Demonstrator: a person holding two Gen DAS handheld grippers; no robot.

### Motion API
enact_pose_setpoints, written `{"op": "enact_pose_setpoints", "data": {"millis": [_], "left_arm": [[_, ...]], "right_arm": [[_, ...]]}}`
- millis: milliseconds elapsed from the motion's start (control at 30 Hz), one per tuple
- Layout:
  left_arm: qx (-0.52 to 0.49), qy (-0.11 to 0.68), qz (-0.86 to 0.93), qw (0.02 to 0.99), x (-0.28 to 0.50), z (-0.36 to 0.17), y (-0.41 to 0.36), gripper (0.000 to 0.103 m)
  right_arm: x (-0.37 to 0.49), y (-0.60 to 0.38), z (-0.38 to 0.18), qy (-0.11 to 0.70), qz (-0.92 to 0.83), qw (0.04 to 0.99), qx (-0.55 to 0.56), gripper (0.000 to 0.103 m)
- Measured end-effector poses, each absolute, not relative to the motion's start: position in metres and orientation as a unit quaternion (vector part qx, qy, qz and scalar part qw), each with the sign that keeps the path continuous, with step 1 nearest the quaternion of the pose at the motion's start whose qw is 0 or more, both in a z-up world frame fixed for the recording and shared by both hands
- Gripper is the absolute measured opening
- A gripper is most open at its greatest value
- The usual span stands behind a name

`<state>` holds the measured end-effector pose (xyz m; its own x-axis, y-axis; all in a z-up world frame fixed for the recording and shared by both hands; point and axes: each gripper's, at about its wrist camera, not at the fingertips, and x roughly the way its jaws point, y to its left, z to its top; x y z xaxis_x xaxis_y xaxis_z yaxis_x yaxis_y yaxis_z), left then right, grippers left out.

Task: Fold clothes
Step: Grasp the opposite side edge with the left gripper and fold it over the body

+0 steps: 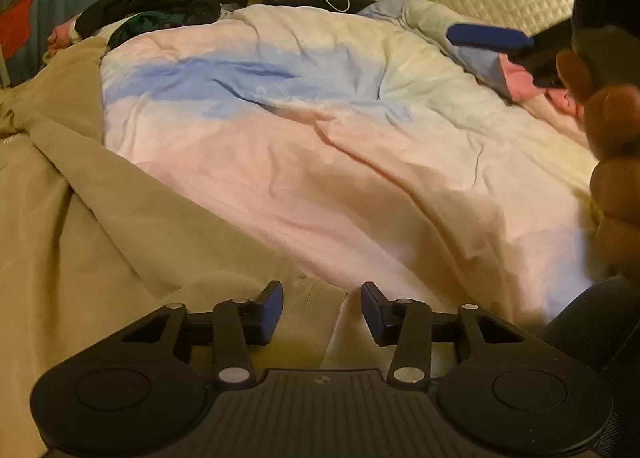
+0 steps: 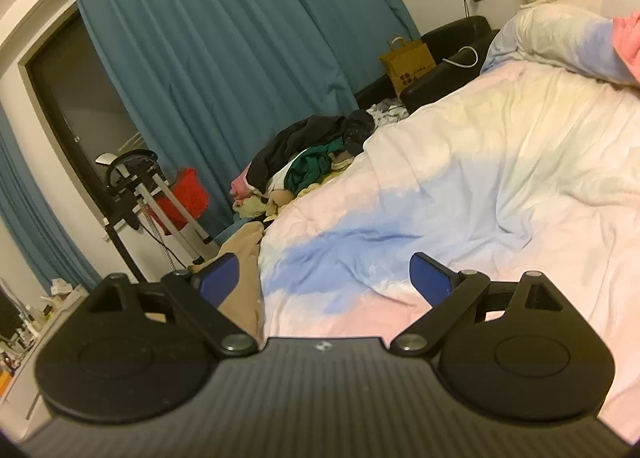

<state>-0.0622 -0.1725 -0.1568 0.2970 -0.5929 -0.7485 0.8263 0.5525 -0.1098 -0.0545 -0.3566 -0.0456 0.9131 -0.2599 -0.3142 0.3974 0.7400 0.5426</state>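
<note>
Left wrist view: the left gripper (image 1: 322,312) points down at the near edge of the bed, its jaws partly open with a clear gap between the blue pads and nothing pinched. Directly under and just beyond that gap lies the near tip of the tan garment (image 1: 68,225), a beige piece spread over the pastel duvet (image 1: 304,125). From the jaws the cloth widens out to the left and runs away toward the far left, so its long axis goes diagonally from near centre to far left; its right edge slants across the duvet. Whether the pads touch the fabric cannot be told. At the right border a hand (image 1: 616,161) carries the right gripper (image 1: 490,35), which sits far right, well apart from the tan cloth. Right wrist view: the right gripper (image 2: 322,278) hangs above the duvet (image 2: 500,185) with its jaws spread wide and empty. Only a strip of the tan garment (image 2: 244,258) shows, by the left finger, at the near left. A heap of unfolded clothes (image 2: 308,153) waits at the far side, before the blue curtain (image 2: 224,69). By my judgement the left side is nearer, so the pick-up falls to it.
</note>
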Motion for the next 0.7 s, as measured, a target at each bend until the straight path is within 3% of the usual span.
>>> {"op": "enact_pose_setpoints", "data": {"millis": [33, 67, 133, 267, 533, 700], "left_arm": [[0.153, 0.385, -0.445, 0.794, -0.062, -0.159, -0.173, 0.040], [0.155, 0.384, -0.440, 0.797, -0.060, -0.161, -0.171, 0.023], [0.148, 0.382, -0.435, 0.802, -0.057, -0.159, -0.166, 0.007], [0.099, 0.376, -0.445, 0.807, -0.053, -0.137, -0.142, 0.005], [-0.107, 0.412, -0.439, 0.791, -0.041, -0.069, -0.026, 0.005], [-0.206, 0.466, -0.377, 0.773, -0.031, -0.075, 0.044, 0.005]], "right_arm": [[-0.053, -0.356, -0.047, 0.112, -0.176, 0.926, 0.314, 0.093], [-0.052, -0.356, -0.048, 0.114, -0.175, 0.926, 0.315, 0.093], [-0.050, -0.356, -0.050, 0.121, -0.177, 0.924, 0.318, 0.093], [-0.049, -0.357, -0.054, 0.128, -0.179, 0.920, 0.324, 0.093], [-0.040, -0.346, -0.055, 0.149, -0.171, 0.924, 0.306, 0.093], [-0.030, -0.336, -0.057, 0.172, -0.159, 0.925, 0.298, 0.093]]}}
